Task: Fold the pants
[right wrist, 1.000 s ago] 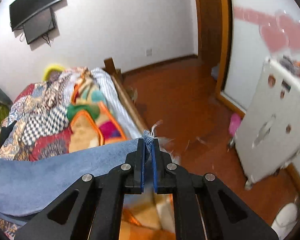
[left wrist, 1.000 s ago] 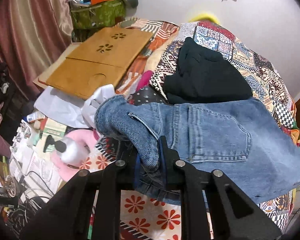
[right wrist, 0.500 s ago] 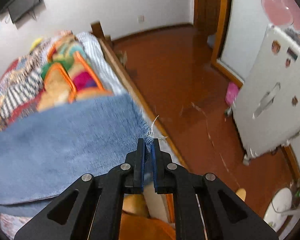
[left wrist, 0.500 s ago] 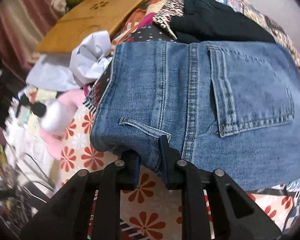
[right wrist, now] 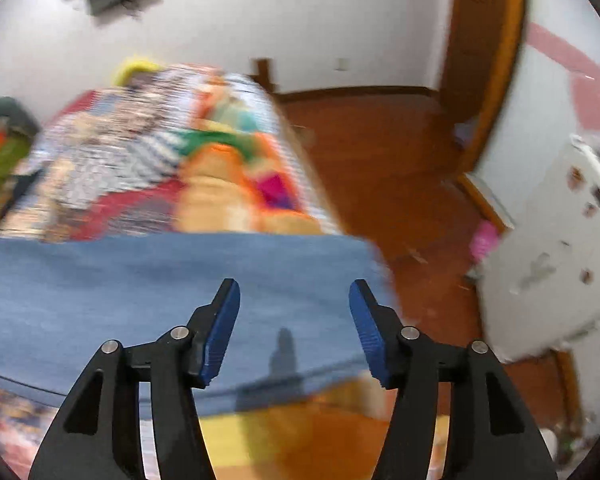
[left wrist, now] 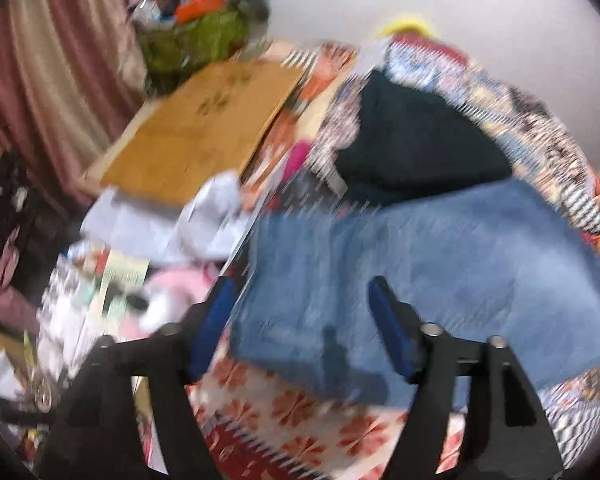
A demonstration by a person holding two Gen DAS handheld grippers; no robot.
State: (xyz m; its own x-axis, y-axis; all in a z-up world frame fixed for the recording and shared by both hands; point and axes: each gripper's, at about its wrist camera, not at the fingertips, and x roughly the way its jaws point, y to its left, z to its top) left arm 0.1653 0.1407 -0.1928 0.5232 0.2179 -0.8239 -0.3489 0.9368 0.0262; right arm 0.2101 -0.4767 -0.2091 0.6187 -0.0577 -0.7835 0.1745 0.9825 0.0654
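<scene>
Denim pants point(left wrist: 440, 272) lie released on the bed point(right wrist: 140, 184) as left claw point(left wrist: 300, 320) and right claw point(right wrist: 294, 320), just opened, hold nothing; fabric overhanging the bed's edge could slip floorward.

bed point(left wrist: 324, 412), loud patchwork cover | on it: blue jeans point(left wrist: 440, 276) spread flat, dark garment point(left wrist: 416, 148) just behind, wooden board point(left wrist: 200, 136) at left

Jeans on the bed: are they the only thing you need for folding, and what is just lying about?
For the job:
- jeans, lying flat on the bed
- left tongs and right tongs, both just opened, nothing pinched

Just lying about:
- dark garment
- wooden board
- white paper
- patchwork bedcover
</scene>
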